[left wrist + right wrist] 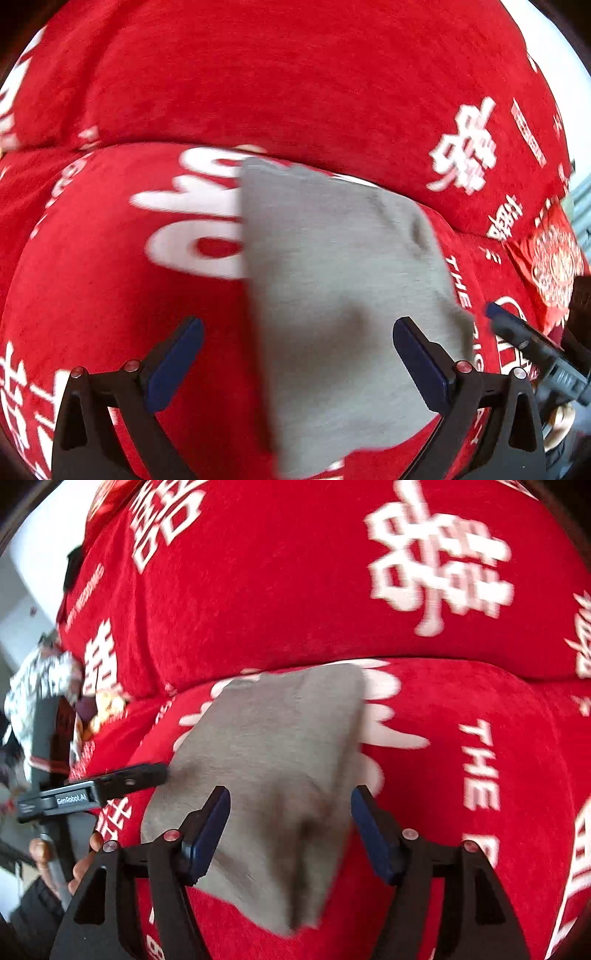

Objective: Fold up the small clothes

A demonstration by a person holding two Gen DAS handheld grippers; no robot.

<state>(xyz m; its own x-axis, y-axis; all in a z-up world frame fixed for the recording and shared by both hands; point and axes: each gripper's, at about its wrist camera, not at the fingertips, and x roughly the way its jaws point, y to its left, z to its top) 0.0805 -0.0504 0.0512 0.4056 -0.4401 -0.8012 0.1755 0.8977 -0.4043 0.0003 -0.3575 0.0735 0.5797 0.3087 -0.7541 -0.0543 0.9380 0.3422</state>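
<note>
A small grey garment lies folded flat on a red cushion with white lettering. My left gripper is open above its near half, with nothing between the fingers. My right gripper is open above the same grey garment, also empty. The right gripper's finger shows at the right edge of the left wrist view. The left gripper's finger shows at the left of the right wrist view.
A red back cushion with white characters rises behind the seat. A red packet lies at the seat's right end. A person's hand and cluttered items show at the left of the right wrist view.
</note>
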